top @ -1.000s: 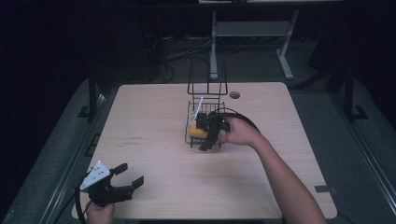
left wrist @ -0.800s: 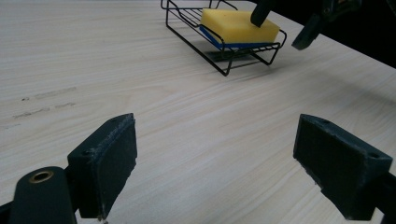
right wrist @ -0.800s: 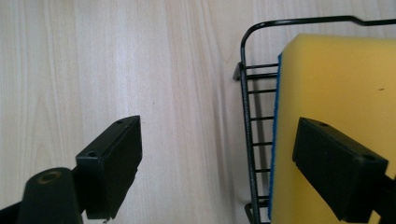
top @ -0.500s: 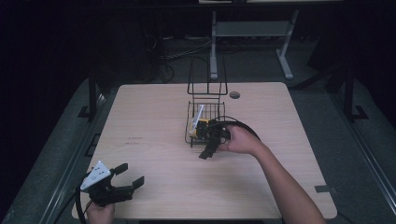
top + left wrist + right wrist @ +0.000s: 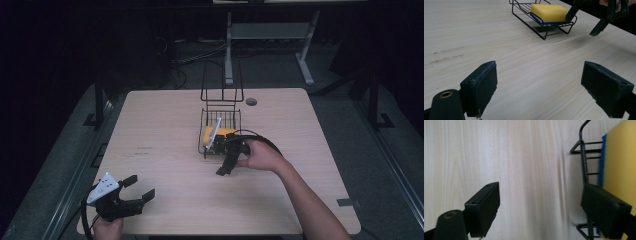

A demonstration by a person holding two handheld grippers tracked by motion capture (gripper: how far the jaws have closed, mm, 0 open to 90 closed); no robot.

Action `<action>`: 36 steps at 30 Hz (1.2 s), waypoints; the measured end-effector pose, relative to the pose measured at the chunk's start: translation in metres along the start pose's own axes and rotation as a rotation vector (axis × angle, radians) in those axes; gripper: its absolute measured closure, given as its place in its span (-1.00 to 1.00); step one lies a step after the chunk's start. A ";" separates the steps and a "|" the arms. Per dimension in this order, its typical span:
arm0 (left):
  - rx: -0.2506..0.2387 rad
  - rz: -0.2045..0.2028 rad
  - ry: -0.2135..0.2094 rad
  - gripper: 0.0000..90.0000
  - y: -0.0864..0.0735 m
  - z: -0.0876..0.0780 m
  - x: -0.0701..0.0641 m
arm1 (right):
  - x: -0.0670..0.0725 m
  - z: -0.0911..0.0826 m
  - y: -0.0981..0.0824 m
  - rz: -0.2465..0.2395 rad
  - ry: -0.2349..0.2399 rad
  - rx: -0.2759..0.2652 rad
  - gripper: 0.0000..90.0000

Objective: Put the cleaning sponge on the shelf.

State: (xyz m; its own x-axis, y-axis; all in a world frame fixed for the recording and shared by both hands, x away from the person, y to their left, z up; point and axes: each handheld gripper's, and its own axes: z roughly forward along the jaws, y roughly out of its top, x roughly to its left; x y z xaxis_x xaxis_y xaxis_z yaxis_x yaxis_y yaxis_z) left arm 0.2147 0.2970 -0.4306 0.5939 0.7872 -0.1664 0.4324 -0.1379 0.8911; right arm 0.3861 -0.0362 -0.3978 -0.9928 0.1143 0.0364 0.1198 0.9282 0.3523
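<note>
Sponge (image 5: 216, 134), yellow with a blue underside, lies in the wire rack (image 5: 220, 118) near the table (image 5: 165, 125) centre. Right gripper (image 5: 227, 161), jaws spread and empty, hangs just at 5 o'clock of the rack. Left gripper (image 5: 135, 192), also released, rests at 7 o'clock, well apart.

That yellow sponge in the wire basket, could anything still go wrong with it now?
Possibly. The right gripper, open, hangs close beside the wire basket, so a careless sweep might snag a wire and drag it. The sponge seems to lie partly on the basket's front rim, so a knock might tip it out.
</note>
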 end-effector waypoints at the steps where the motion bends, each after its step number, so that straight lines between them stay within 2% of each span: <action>1: 0.000 0.000 0.001 -0.71 0.000 0.000 0.000 | 0.002 0.001 -0.002 -0.003 0.002 -0.007 -0.65; 9: -0.002 -0.003 0.002 -0.72 0.000 0.000 0.000 | 0.010 0.004 -0.011 -0.005 0.002 -0.003 -0.65; 17: 0.003 0.006 0.002 -0.71 0.000 0.000 -0.001 | 0.018 0.003 -0.023 0.017 0.001 -0.002 -0.66; 25: 0.004 0.004 0.003 -0.72 0.000 0.000 -0.001 | 0.026 0.002 -0.035 0.011 -0.002 -0.011 -0.66; 31: 0.004 0.005 0.002 -0.72 0.000 0.000 -0.001 | 0.033 -0.001 -0.048 0.020 -0.005 -0.022 -0.66; 36: 0.006 0.007 0.002 -0.72 0.000 0.001 -0.001 | 0.041 -0.002 -0.061 0.027 -0.027 -0.021 -0.66</action>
State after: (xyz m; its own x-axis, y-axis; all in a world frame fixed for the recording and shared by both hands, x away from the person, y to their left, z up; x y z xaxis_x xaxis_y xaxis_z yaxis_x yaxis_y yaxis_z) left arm 0.2144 0.2959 -0.4309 0.5955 0.7874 -0.1594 0.4323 -0.1469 0.8897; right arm 0.3380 -0.0888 -0.4156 -0.9887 0.1487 0.0207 0.1457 0.9172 0.3708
